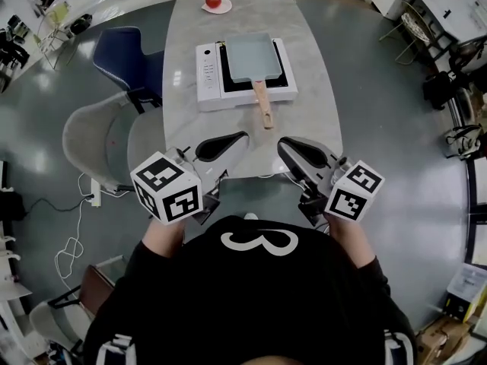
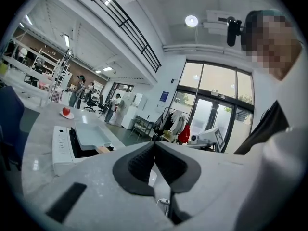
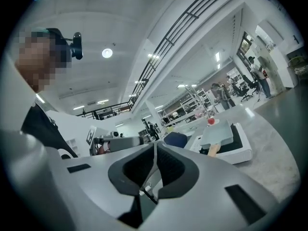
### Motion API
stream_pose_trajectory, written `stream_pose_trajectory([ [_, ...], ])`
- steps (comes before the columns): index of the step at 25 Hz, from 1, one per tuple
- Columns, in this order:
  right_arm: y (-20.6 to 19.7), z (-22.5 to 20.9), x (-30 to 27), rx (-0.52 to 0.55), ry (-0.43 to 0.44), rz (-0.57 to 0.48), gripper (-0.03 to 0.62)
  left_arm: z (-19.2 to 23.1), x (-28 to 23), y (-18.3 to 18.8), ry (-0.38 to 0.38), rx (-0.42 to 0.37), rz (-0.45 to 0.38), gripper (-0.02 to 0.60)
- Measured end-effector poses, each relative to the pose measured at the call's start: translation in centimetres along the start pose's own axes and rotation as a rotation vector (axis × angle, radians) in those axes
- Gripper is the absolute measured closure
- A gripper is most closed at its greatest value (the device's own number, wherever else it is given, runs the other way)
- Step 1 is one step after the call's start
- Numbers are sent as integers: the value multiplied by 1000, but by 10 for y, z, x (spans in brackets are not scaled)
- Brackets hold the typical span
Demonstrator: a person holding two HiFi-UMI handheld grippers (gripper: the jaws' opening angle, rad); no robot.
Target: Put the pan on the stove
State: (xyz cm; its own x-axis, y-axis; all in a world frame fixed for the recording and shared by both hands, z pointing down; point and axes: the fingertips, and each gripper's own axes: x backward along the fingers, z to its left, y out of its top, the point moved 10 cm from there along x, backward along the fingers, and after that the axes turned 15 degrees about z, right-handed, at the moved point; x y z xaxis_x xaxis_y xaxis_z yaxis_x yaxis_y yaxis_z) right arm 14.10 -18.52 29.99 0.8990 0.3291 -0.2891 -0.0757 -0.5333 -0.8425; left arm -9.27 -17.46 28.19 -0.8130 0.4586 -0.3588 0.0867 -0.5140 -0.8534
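Grey marble table (image 1: 190,29), pale rectangular pan (image 1: 251,58) on white stove (image 1: 207,74), wooden handle (image 1: 262,103)

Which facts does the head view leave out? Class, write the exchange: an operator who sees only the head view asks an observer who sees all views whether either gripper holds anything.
Observer: No. The left gripper view shows the left gripper with its jaws together and nothing between them.
Operator: And the other one?
Observer: The right gripper view shows the right gripper shut and empty as well.
Operator: Is anybody else around?
Observer: Yes. In the left gripper view, people stand in the hall beyond the far end of the table, past the apple.
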Motion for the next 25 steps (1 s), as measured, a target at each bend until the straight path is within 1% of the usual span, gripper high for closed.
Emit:
stream_pose_trajectory([
  [3, 1, 7, 0, 6, 13, -1, 569, -7, 4, 0, 11, -24, 1, 566],
  [9, 1, 33, -5, 19, 6, -24, 579, -14, 26, 0, -2, -6, -23, 566],
  [13, -2, 56, -10, 7, 0, -46, 579, -20, 42, -3, -16, -28, -3, 566],
  [16, -8, 74, -13, 13, -17, -53, 579, -26, 57, -8, -25, -46, 0, 566],
  [20, -22, 98, -16, 14, -37, -61, 579, -31, 74, -17, -41, -38, 0, 566],
  [25, -31, 128, -25, 27, -64, -70, 579, -36, 95, -27, -72, -60, 1, 566],
])
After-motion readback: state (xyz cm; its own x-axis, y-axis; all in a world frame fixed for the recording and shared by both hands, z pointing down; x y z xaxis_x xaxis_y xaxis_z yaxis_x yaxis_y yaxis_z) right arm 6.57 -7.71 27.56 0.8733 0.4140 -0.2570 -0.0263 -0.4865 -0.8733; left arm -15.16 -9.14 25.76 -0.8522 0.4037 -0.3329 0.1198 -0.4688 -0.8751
